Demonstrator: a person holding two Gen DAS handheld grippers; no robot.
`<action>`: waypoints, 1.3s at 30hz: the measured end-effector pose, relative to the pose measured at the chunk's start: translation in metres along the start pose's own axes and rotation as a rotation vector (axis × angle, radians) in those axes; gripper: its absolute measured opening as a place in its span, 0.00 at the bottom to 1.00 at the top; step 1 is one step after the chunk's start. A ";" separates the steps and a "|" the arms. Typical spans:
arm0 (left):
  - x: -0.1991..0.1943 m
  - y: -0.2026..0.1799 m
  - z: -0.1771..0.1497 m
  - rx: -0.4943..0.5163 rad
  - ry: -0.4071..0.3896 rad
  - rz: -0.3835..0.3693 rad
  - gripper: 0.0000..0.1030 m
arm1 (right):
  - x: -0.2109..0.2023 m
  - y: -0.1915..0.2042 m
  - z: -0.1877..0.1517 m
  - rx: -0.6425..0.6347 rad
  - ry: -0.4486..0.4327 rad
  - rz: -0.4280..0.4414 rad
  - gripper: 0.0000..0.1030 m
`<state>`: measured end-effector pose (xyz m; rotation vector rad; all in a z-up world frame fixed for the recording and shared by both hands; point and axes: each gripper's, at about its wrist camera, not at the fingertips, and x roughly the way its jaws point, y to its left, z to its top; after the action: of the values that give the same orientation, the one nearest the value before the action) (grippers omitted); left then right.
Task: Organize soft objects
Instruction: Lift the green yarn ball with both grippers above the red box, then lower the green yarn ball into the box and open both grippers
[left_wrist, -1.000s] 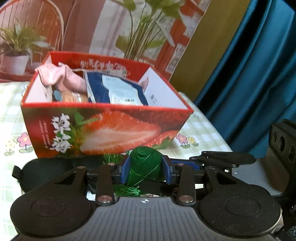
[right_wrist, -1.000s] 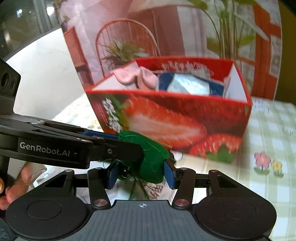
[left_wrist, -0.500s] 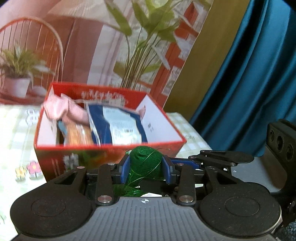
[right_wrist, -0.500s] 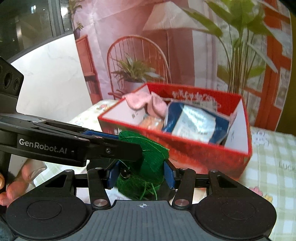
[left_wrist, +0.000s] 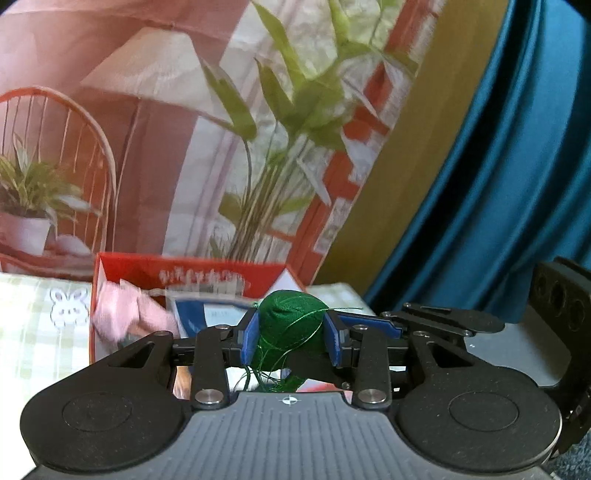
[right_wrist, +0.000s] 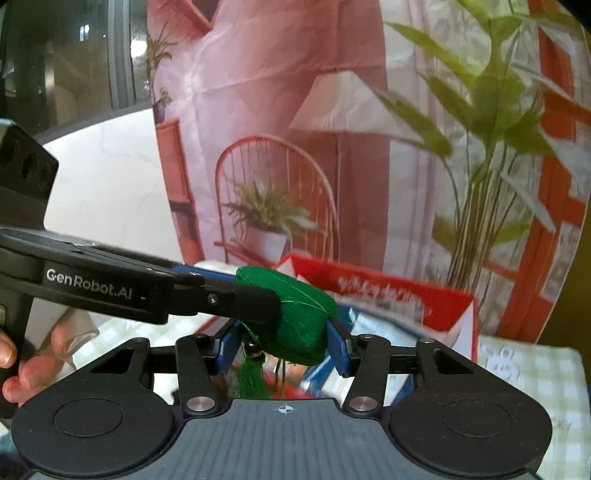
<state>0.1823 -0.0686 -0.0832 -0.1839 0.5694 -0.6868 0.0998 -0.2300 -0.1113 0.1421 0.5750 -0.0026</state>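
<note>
A green thread-wound soft ball (left_wrist: 290, 326) with a tassel is held between both grippers, above the near edge of the red strawberry box (left_wrist: 192, 273). My left gripper (left_wrist: 290, 338) is shut on it, and my right gripper (right_wrist: 282, 343) is shut on the same ball (right_wrist: 299, 328); its tassel (right_wrist: 251, 380) hangs below. The left gripper's fingers (right_wrist: 221, 295) cross in from the left in the right wrist view. The box (right_wrist: 402, 291) holds a pink cloth (left_wrist: 125, 314) and a blue-white packet (left_wrist: 210, 314).
The box stands on a green-checked tablecloth (left_wrist: 33, 332) with flower and rabbit prints. A printed backdrop (left_wrist: 221, 129) with chair, lamp and plant hangs behind. A teal curtain (left_wrist: 498, 166) is at the right. A hand (right_wrist: 22, 369) holds the left gripper.
Both grippers have lifted the green ball upward together; the box has dropped lower in both views and I look over its top from higher up.
</note>
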 end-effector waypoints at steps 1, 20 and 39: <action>0.000 -0.001 0.004 0.008 -0.014 0.004 0.38 | 0.002 -0.002 0.007 0.001 -0.010 -0.001 0.44; 0.014 0.048 0.021 -0.012 -0.097 0.080 0.39 | 0.071 0.011 0.035 -0.106 -0.084 -0.022 0.44; 0.065 0.086 0.008 -0.040 0.021 0.138 0.40 | 0.137 -0.002 0.019 -0.132 0.003 -0.027 0.44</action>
<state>0.2744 -0.0448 -0.1336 -0.1736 0.6103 -0.5442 0.2245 -0.2293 -0.1702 0.0065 0.5785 0.0094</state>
